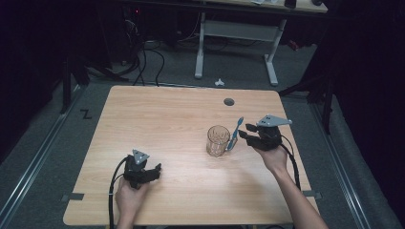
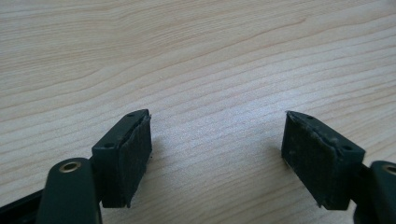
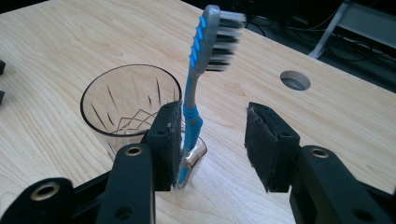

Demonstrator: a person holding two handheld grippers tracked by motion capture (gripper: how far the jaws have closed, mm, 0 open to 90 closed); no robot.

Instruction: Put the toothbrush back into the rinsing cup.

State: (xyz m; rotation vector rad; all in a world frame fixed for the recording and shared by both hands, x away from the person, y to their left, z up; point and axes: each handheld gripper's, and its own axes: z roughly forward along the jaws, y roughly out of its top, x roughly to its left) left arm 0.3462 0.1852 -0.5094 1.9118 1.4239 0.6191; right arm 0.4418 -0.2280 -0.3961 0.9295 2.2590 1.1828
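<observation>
A clear cut-glass mug (image 1: 218, 141) stands on the wooden table (image 1: 167, 114), right of centre. A blue and grey toothbrush (image 1: 235, 131) stands nearly upright against the mug's right side, bristle head up. Its lower end seems to sit in the mug's handle. My right gripper (image 1: 246, 136) is just right of the mug, open. In the right gripper view the toothbrush (image 3: 201, 56) rises beside the left pad (image 3: 173, 140) of my right gripper (image 3: 212, 140), clear of the other pad, with the mug (image 3: 126, 100) behind. My left gripper (image 1: 155, 171) rests near the front left, open over bare wood (image 2: 217, 154).
A round cable hole (image 1: 229, 101) lies in the table behind the mug, seen also as the hole (image 3: 295, 80) in the right gripper view. Beyond the far edge stand a white desk frame (image 1: 234, 33) and loose cables (image 1: 143, 62) on the floor.
</observation>
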